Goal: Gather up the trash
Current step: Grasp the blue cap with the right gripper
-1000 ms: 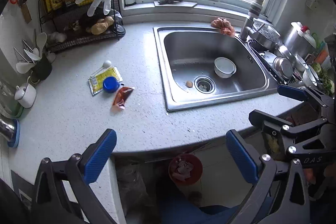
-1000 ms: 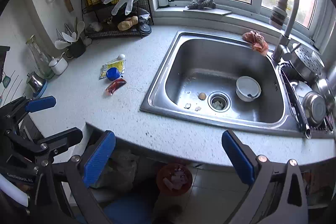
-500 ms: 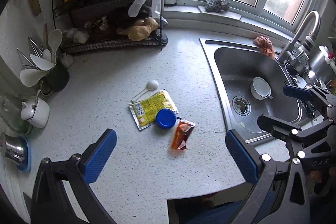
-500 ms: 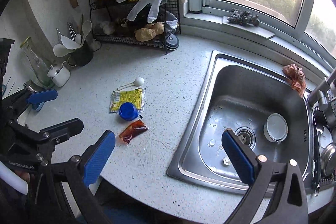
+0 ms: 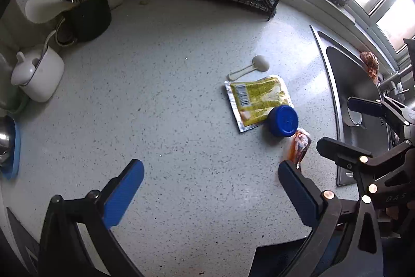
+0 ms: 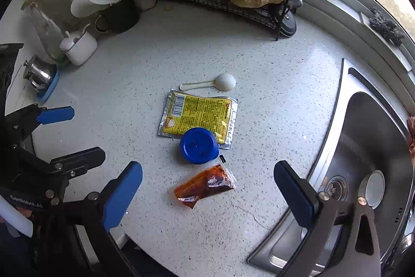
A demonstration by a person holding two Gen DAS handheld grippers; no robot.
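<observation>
Two blue-padded grippers above litter on a speckled white stone countertop [image 6: 145,74].
Left gripper [image 5: 210,188] and right gripper [image 6: 207,188]: jaws spread wide, empty. The yellow foil sachet [image 6: 198,118] lies flat, the round blue plastic cap [image 6: 198,145] overlapping its near edge; the clear orange-brown sauce packet [image 6: 206,184] lies just beside the cap, the white plastic scoop [image 6: 215,83] beyond; steel sink [image 6: 363,147] to the right.

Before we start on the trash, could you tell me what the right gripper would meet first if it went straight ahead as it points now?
Probably the sauce sachet: it lies between the open right gripper fingers, with the blue cap just beyond. Depth is unclear.
</observation>
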